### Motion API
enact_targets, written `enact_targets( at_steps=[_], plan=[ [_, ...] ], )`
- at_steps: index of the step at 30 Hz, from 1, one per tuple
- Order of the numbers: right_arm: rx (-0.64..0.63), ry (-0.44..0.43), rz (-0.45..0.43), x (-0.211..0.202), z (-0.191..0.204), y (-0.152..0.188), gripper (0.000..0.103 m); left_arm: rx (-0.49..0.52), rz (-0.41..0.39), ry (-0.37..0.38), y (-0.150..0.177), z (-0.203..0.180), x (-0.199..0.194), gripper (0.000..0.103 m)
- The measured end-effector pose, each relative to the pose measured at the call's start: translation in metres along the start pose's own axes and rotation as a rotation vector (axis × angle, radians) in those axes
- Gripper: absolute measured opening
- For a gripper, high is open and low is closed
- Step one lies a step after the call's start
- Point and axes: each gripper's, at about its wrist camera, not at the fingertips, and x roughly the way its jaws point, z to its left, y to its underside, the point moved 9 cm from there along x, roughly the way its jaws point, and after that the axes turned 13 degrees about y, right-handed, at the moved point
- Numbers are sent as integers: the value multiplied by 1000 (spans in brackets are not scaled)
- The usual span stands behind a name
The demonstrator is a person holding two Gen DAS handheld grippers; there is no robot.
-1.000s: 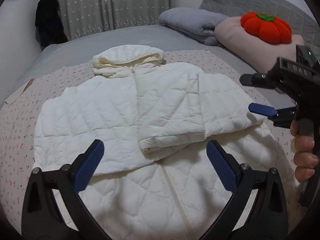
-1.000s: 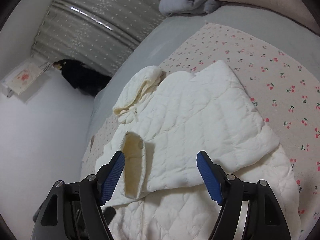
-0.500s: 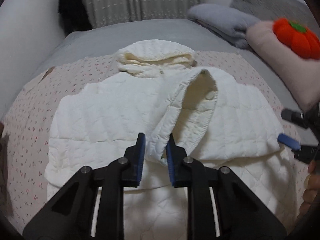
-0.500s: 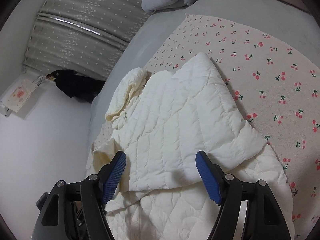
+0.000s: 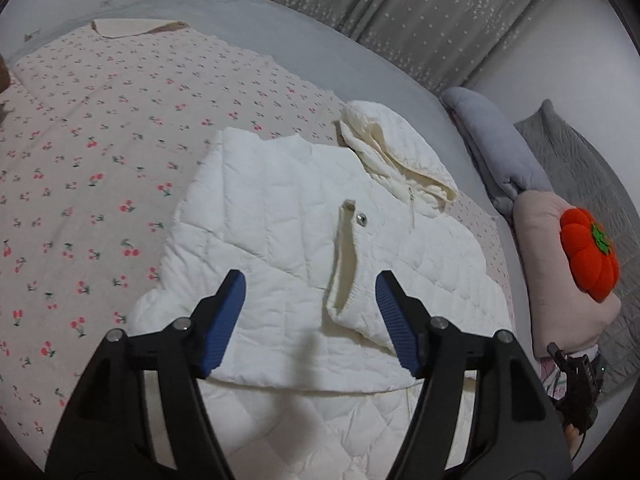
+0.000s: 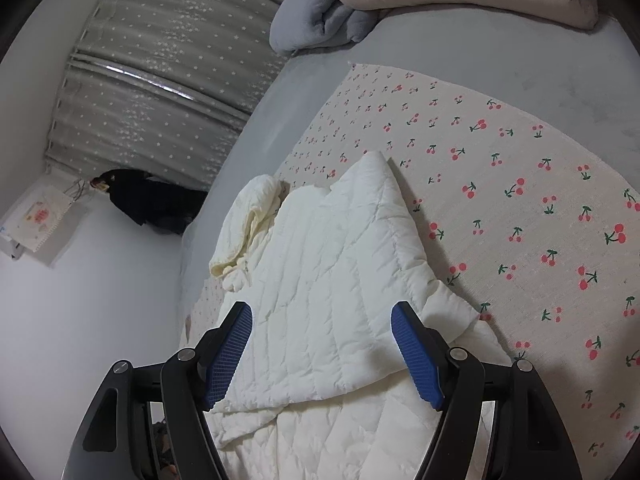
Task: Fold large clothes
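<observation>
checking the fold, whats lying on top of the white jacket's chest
A folded-in sleeve, its cuff snap showing, lies across the white jacket. Whatever lies beneath the sleeve is covered.

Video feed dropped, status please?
Left gripper open, right gripper open, both empty. White jacket flat on cherry-print sheet, both sleeves folded in. Nothing obstructing.

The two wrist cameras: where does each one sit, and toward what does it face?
Left wrist: it sits on the left gripper, open above the white quilted jacket, and faces the hood, the curtains and an orange pumpkin cushion; only its own blue fingers show.
Right wrist: it sits on the right gripper, open above the jacket's other side, and faces the cherry-print sheet and a white wall; only its own fingers show.
Shared: jacket, hood, sheet, curtains, grey blanket.
</observation>
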Motion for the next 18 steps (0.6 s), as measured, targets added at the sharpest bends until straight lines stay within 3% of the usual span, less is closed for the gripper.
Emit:
enact_targets(
  at_steps=[5, 7, 9, 13, 15, 17, 18],
  plan=[
    [16, 6, -6, 5, -2, -3, 75, 23, 151, 17, 24, -13, 60, 66],
    [7, 18, -20, 3, -2, -7, 75, 46, 147, 21, 29, -19, 70, 30],
    [-8, 31, -47, -3, -3, -12, 75, 68, 128, 47, 30, -30, 69, 15],
    [-50, 57, -121, -11, -3, -22, 75, 96, -71, 43, 11, -44, 21, 14],
    [-84, 64, -145, -10, 2, -23, 75, 85, -118, 24, 8, -41, 5, 14],
    [-133, 83, -161, -5, 9, -20, 66, 91, -112, -36, 12, -31, 3, 14],
    [-171, 93, -167, -2, 14, -18, 52, 93, -109, -60, 15, -25, 6, 14]
  ],
)
